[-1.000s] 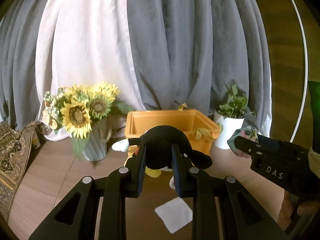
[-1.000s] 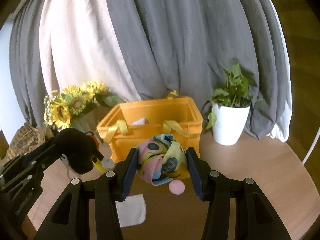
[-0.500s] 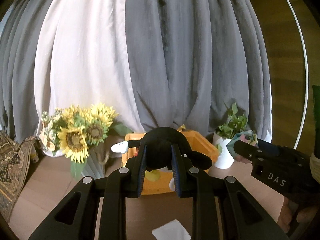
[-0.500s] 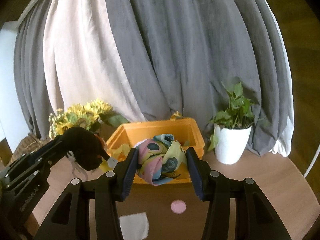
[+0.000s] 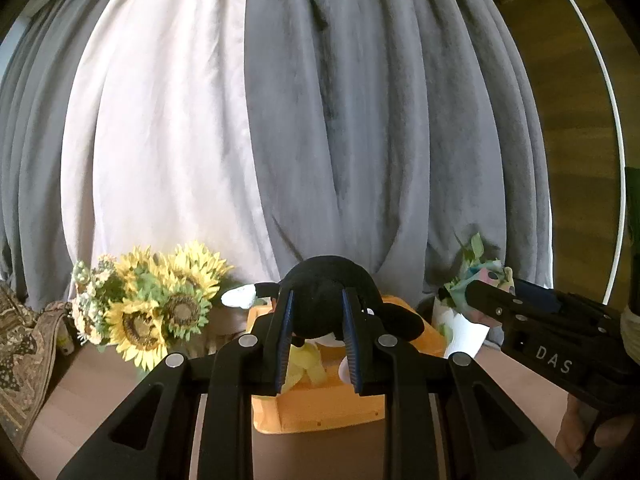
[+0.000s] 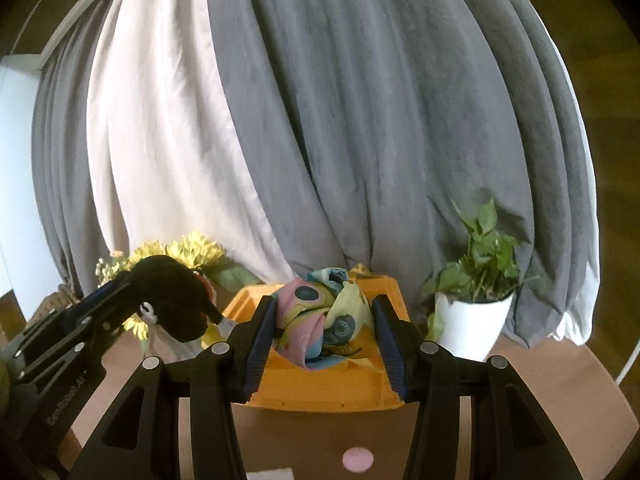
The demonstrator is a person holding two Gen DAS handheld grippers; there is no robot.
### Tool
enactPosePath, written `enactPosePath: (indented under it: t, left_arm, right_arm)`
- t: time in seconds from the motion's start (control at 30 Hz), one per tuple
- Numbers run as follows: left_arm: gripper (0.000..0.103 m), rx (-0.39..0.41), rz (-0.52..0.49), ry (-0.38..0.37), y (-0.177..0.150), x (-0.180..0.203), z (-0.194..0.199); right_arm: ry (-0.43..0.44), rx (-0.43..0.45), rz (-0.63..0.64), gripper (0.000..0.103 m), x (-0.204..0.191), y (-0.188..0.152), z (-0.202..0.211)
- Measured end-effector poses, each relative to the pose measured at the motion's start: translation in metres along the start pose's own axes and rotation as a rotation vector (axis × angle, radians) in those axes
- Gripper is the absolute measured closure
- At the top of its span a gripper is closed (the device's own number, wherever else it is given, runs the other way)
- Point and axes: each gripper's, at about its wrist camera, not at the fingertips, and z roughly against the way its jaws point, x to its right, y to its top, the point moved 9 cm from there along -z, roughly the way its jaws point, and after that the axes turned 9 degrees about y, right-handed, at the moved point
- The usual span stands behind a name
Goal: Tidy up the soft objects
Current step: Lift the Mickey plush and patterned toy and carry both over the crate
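My left gripper (image 5: 317,308) is shut on a black plush toy (image 5: 328,280) with white hands and holds it above the orange basket (image 5: 320,408). It also shows at the left of the right wrist view (image 6: 172,300). My right gripper (image 6: 324,320) is shut on a bunched pastel patterned cloth (image 6: 324,316) held over the same basket (image 6: 320,388). In the left wrist view the right gripper (image 5: 472,296) with the cloth (image 5: 486,276) shows at the right. Yellow fabric (image 5: 302,368) lies inside the basket.
A sunflower bouquet (image 5: 148,304) stands left of the basket and a white potted plant (image 6: 476,304) right of it. Grey and white curtains hang behind. A pink disc (image 6: 357,459) and a white square (image 6: 268,474) lie on the wooden table in front.
Both grippers have risen and moved forward with their loads, from in front of the basket to over it. The basket now sits lower and closer in both views.
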Motion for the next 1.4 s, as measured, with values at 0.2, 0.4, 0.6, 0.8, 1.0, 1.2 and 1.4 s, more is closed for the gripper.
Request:
enactPosePath:
  t: [0.2, 0.4, 0.6, 0.8, 1.0, 1.2, 1.4]
  left_arm:
    - [0.079, 0.015, 0.0, 0.0, 0.01, 0.004, -0.015]
    - [0.079, 0.017, 0.002, 0.001, 0.015, 0.009, -0.035]
    - [0.079, 0.003, -0.006, 0.005, 0.016, 0.01, -0.063]
    - [0.079, -0.013, -0.009, 0.003, 0.013, 0.01, -0.089]
    - [0.079, -0.049, 0.003, 0.002, 0.003, 0.012, -0.121]
    - [0.079, -0.103, 0.005, -0.007, -0.017, 0.016, -0.15]
    - [0.079, -0.162, -0.009, -0.024, -0.039, 0.023, -0.172]
  right_arm:
    - [0.009, 0.022, 0.008, 0.053, 0.005, 0.014, -0.012]
    - [0.014, 0.03, 0.012, 0.053, 0.011, 0.023, -0.029]
    - [0.024, 0.017, 0.006, 0.053, 0.017, 0.026, -0.054]
    - [0.025, -0.009, -0.007, 0.053, 0.025, 0.023, -0.081]
    - [0.017, -0.039, -0.009, 0.053, 0.031, 0.014, -0.104]
    - [-0.001, -0.085, -0.022, 0.053, 0.043, 0.0, -0.131]
    - [-0.017, -0.139, -0.036, 0.053, 0.053, -0.016, -0.151]
